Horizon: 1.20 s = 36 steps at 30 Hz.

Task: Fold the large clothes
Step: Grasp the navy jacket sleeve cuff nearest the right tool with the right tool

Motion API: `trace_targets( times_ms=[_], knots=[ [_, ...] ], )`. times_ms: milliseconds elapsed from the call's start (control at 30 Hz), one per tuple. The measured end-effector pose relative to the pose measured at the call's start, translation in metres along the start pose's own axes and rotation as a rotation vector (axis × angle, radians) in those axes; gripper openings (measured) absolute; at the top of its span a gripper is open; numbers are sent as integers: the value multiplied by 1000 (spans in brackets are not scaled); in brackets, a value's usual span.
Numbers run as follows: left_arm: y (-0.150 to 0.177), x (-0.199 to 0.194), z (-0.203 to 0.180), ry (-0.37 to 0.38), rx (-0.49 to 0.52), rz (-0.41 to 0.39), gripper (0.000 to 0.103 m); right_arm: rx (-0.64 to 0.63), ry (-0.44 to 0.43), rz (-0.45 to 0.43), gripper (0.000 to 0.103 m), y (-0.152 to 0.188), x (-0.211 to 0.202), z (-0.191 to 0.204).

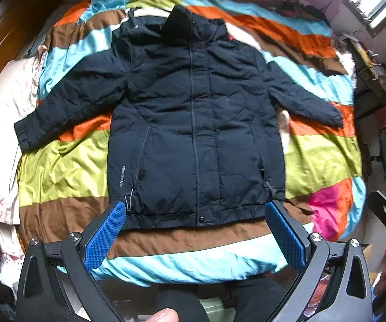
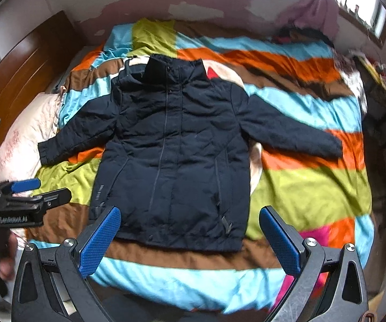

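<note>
Since the dark jacket (image 1: 193, 123) lies spread face-up on the striped bedspread (image 1: 324, 155) — zipped, sleeves angled out toward 9 and 3 o'clock, collar at 12, hem toward us at 6 — we judge no fold has begun; the flat layout gives us clean edges to grab. We hold our left claw (image 1: 195, 233) level above the hem, blue pads wide apart and empty. Our right claw (image 2: 190, 238) hovers alongside, likewise spread apart and gripping nothing, aimed at the hem. A pale pillow (image 1: 2, 134) sits near the 9 o'clock sleeve.
</note>
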<state>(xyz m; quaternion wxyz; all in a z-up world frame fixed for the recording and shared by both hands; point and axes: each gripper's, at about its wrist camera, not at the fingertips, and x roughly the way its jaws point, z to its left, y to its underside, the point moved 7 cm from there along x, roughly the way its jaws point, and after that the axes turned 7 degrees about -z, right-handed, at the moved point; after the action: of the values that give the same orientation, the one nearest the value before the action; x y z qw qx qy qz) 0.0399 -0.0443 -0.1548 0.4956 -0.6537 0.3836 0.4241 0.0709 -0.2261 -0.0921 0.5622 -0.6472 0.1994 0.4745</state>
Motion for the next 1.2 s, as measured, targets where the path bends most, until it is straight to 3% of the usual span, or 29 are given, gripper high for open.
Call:
trace_targets(
  times_ms=[100,267,467,600,733,833,967,1100,1200],
  knots=[
    [9,38,0,-18,-52,76,102,-53,-13,-4,103,13,25,-16],
    [27,106,-5,-89,-108,165,102,-125,-23,93,103,56,97,-57],
    [9,167,-30,-80,-118,135,102,-151,-30,167,103,86,176,-128],
    [-19,200,-50,-54,-103,134,102,-81,-35,141,103,70,212,-183],
    [-59,230,-73,-77,-6,51,102,-9,-19,94,103,50,236,-231],
    [-84,255,-85,-75,31,22,102,123,-13,49,103,35,246,-275],
    [-106,285,-107,-56,66,23,102,412,-94,-25,103,29,257,-343],
    [-119,305,-132,-26,118,15,102,722,-160,-152,103,30,263,-414],
    [-122,315,-145,-22,156,13,102,875,-206,-214,103,34,271,-450]
  ],
)
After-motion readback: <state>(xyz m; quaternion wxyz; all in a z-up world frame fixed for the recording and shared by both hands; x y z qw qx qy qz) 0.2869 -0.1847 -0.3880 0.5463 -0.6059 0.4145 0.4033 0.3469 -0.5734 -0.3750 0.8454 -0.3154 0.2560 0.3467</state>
